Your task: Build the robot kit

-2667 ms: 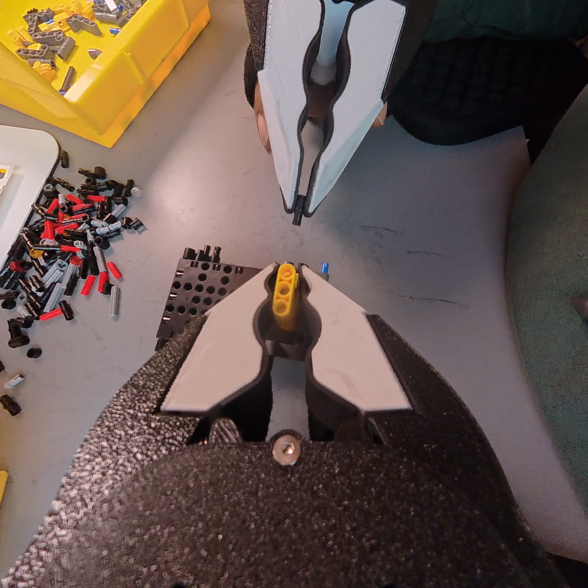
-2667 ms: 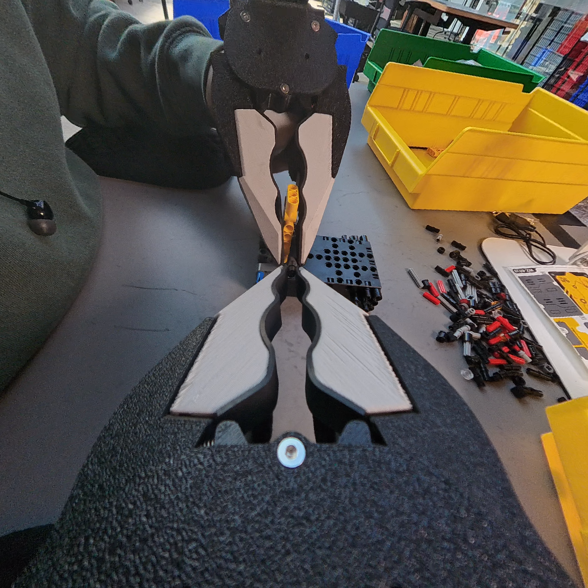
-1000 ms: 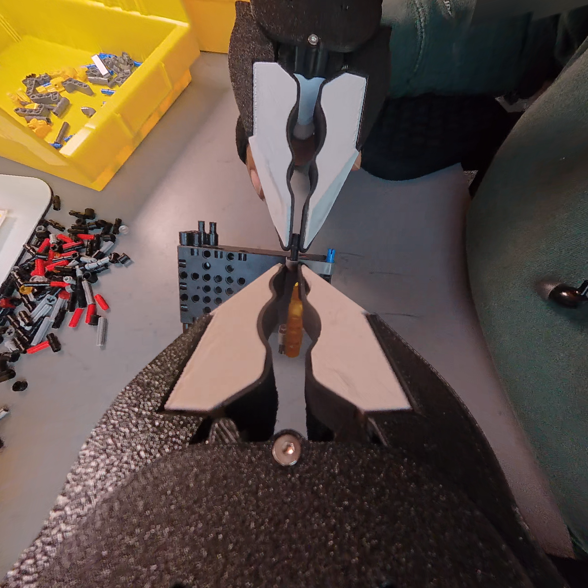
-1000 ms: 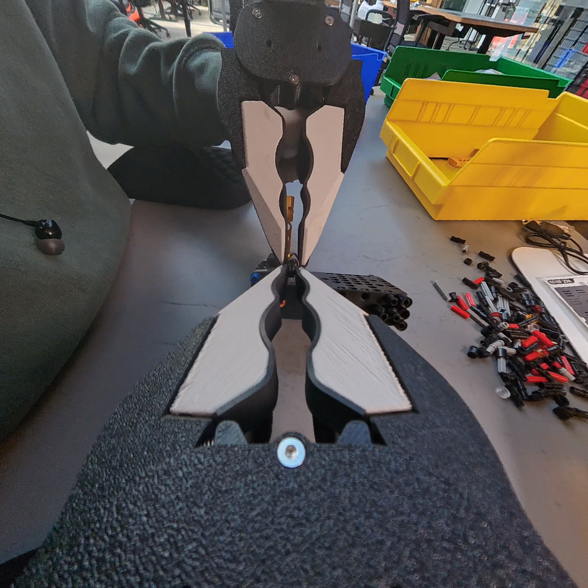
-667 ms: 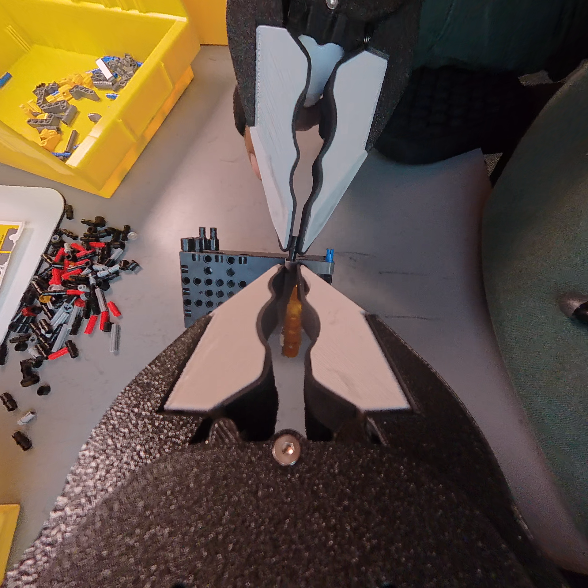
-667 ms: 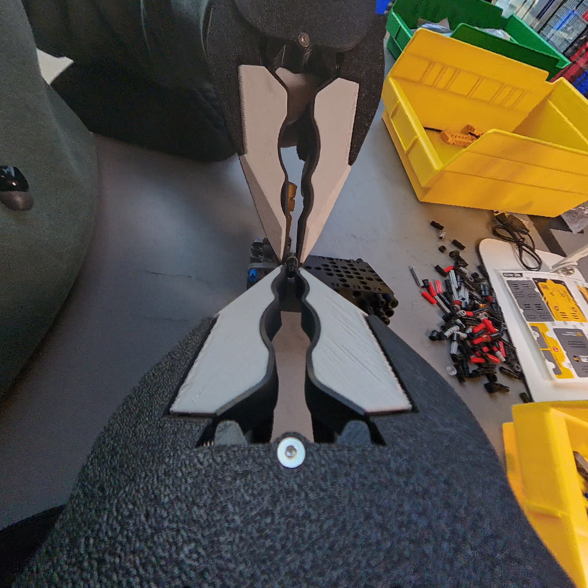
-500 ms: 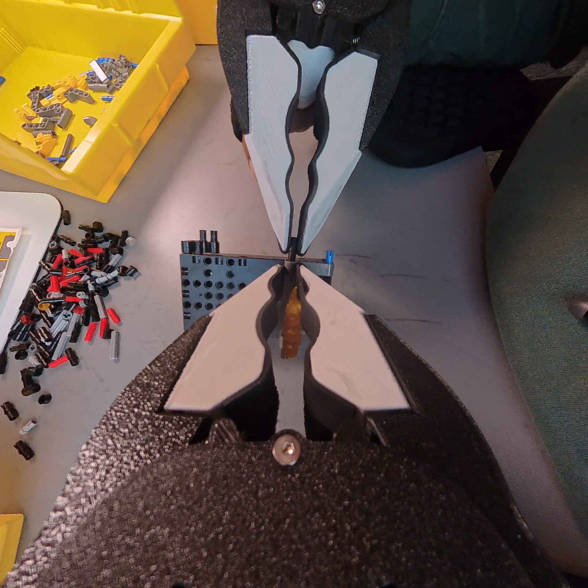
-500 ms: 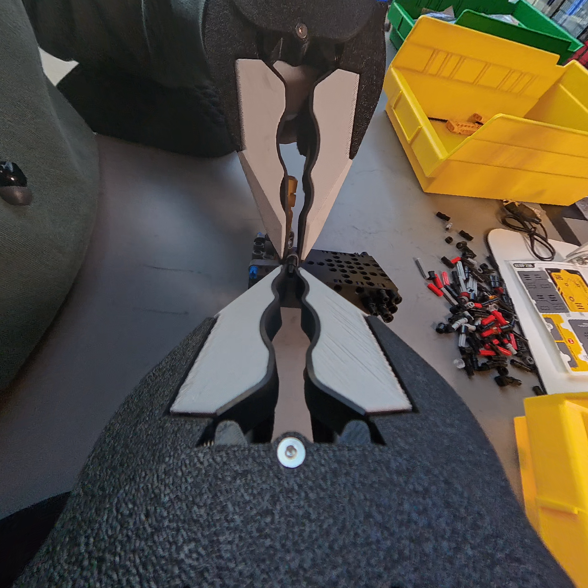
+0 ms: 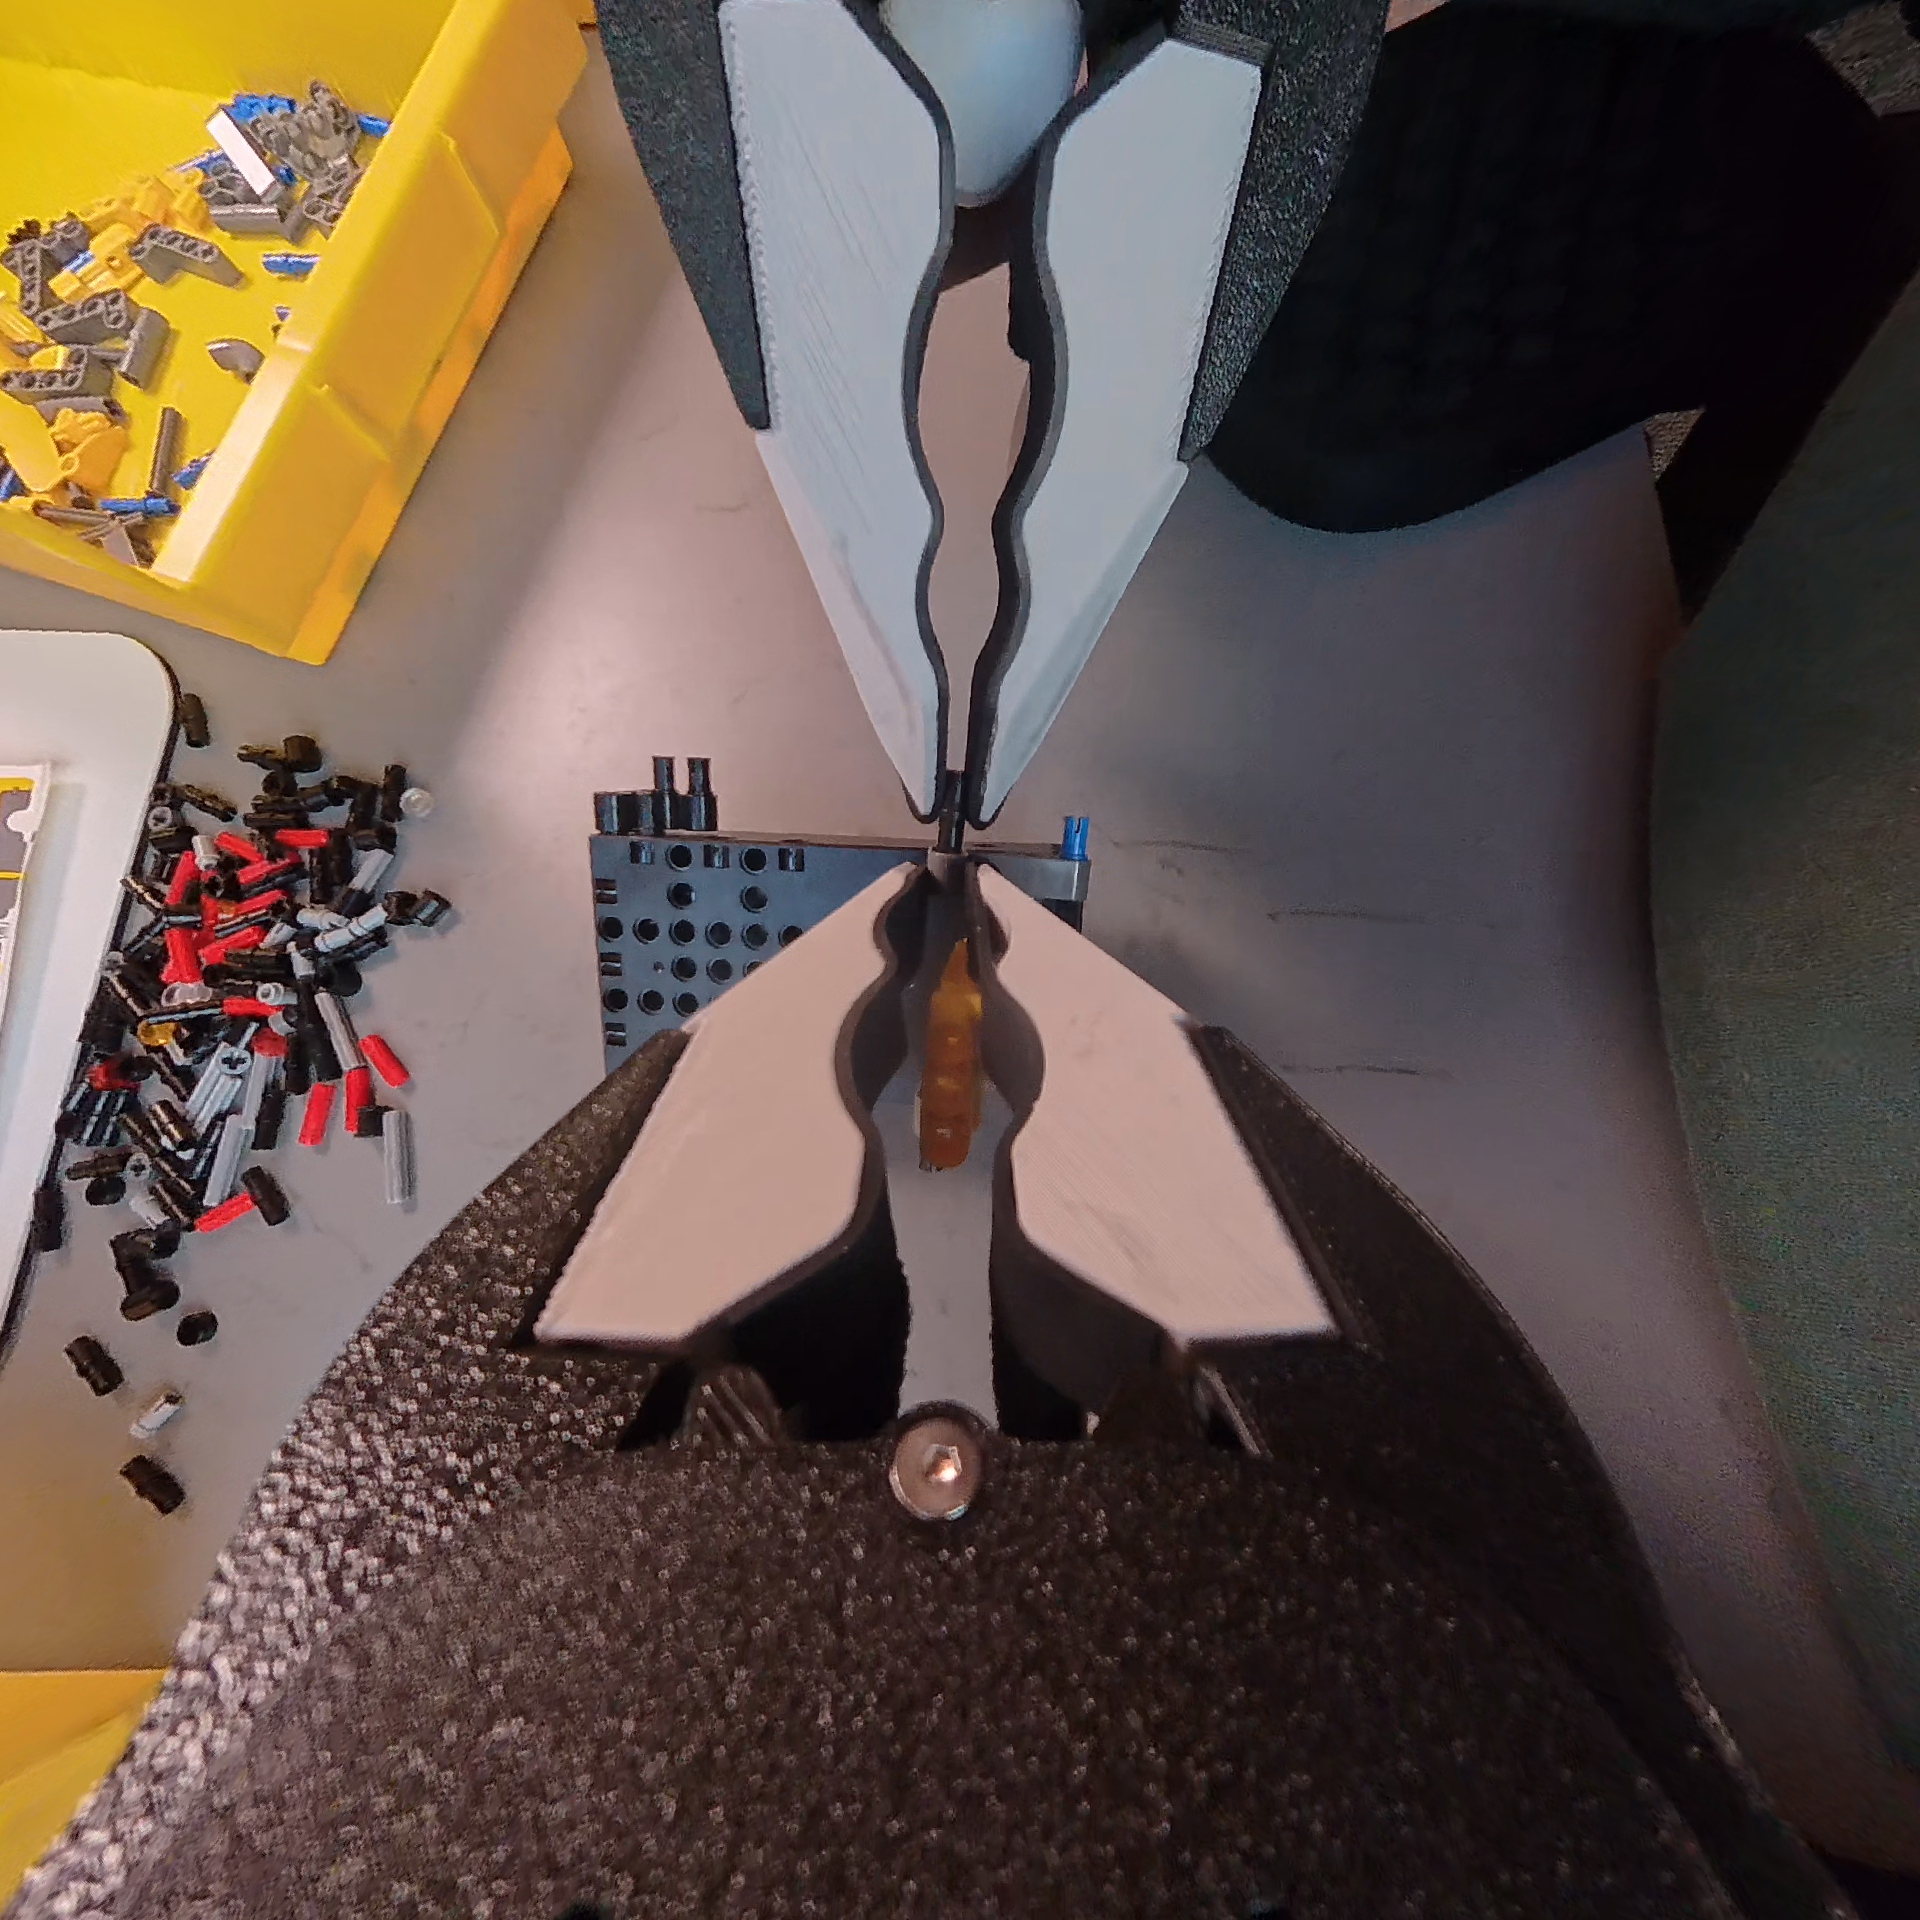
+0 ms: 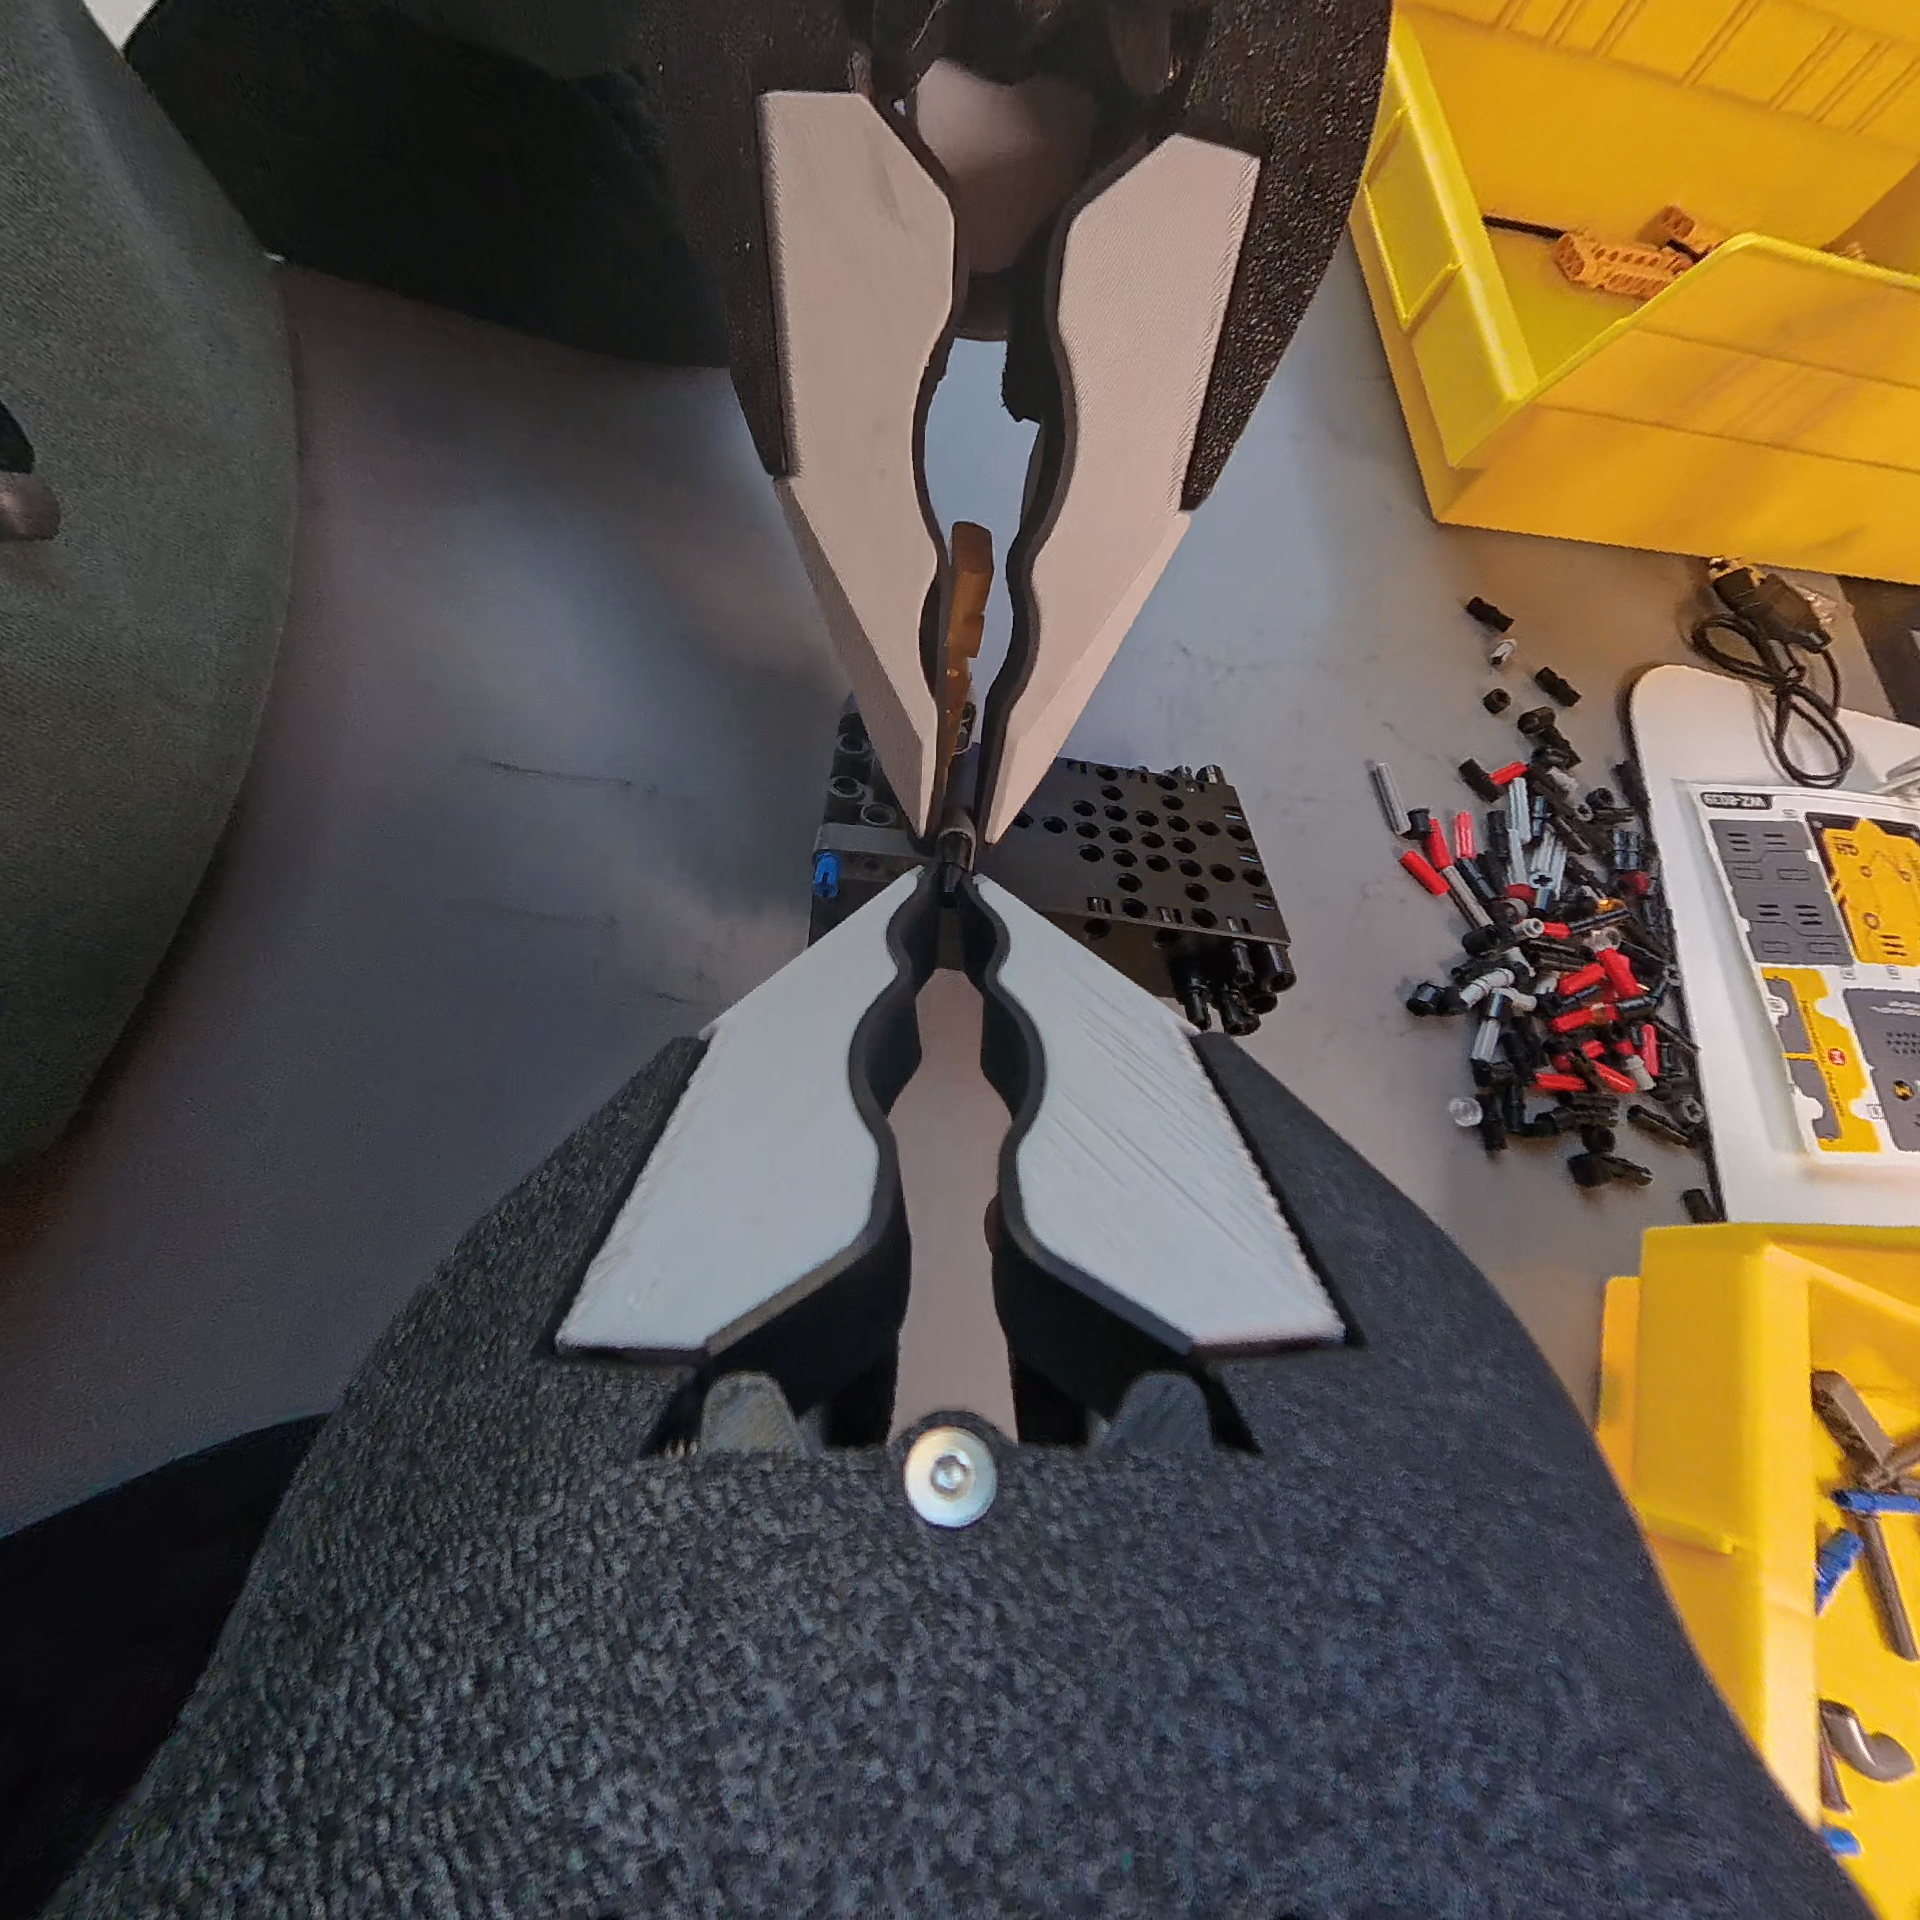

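My left gripper (image 9: 945, 873) is shut on a yellow holed beam (image 9: 951, 1049), held edge-on between its fingers. My right gripper (image 10: 948, 883) is shut on a small black pin (image 10: 951, 857). The two grippers meet tip to tip above the grey table, and the pin touches the end of the beam (image 10: 961, 623). In the left wrist view the right gripper (image 9: 948, 805) comes down from the top with the pin (image 9: 948, 823). A black holed block (image 9: 675, 935) lies on the table just behind the tips; it also shows in the right wrist view (image 10: 1143, 862). A blue pin (image 9: 1073, 831) sticks out of its end.
A pile of black, red and grey pins (image 9: 239, 987) lies left of the block. A yellow bin (image 9: 260, 260) of parts stands beyond it. A white tray (image 10: 1683, 748) carries a printed sheet (image 10: 1818, 935). Another yellow bin (image 10: 1766, 1507) and a cable (image 10: 1787, 665) show. A person's green clothing (image 10: 125, 623) borders the table. My left and right fingertips are right by each other.
The grippers came together from a gap apart until the pin met the beam's end. The beam turned edge-on. In the last second both cameras drew closer and the tips stayed joined.
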Action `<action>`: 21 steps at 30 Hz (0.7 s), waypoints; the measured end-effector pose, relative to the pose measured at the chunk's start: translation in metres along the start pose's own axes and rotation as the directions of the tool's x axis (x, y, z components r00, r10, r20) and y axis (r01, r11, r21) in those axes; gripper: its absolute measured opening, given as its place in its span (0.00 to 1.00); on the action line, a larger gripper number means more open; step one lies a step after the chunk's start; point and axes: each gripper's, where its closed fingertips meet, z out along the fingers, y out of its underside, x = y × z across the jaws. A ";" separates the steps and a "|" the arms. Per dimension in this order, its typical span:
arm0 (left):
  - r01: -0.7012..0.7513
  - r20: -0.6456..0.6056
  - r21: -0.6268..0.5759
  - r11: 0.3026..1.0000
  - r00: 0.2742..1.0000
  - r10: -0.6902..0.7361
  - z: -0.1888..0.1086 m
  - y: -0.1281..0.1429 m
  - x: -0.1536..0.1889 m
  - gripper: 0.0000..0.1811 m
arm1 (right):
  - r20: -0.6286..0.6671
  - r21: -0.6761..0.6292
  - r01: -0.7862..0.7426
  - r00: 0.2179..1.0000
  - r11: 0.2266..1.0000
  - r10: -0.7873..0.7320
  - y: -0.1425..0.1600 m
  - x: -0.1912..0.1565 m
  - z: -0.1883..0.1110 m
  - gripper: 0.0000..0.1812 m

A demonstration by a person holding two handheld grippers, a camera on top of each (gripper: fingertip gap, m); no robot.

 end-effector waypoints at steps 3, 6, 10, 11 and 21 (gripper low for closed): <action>0.000 0.005 0.002 1.000 1.000 0.000 0.002 -0.002 -0.002 0.03 | 0.001 -0.017 -0.014 1.000 1.000 0.014 0.003 0.002 -0.001 0.01; -0.002 0.005 -0.003 1.000 1.000 0.002 0.003 -0.002 -0.001 0.03 | -0.017 -0.062 -0.003 1.000 0.998 0.002 0.007 0.002 0.001 0.01; 0.005 0.001 -0.006 1.000 1.000 -0.005 0.003 -0.003 -0.001 0.03 | -0.025 -0.068 -0.022 0.999 0.997 0.020 0.007 0.002 0.000 0.01; 0.008 0.001 -0.006 1.000 1.000 -0.008 0.004 -0.004 0.000 0.03 | -0.019 -0.063 -0.037 0.999 0.997 0.036 0.007 0.001 -0.001 0.01; -0.007 -0.003 -0.057 0.998 1.000 0.006 0.010 -0.008 0.002 0.03 | -0.013 -0.200 -0.040 0.999 0.979 0.038 0.015 -0.001 -0.007 0.01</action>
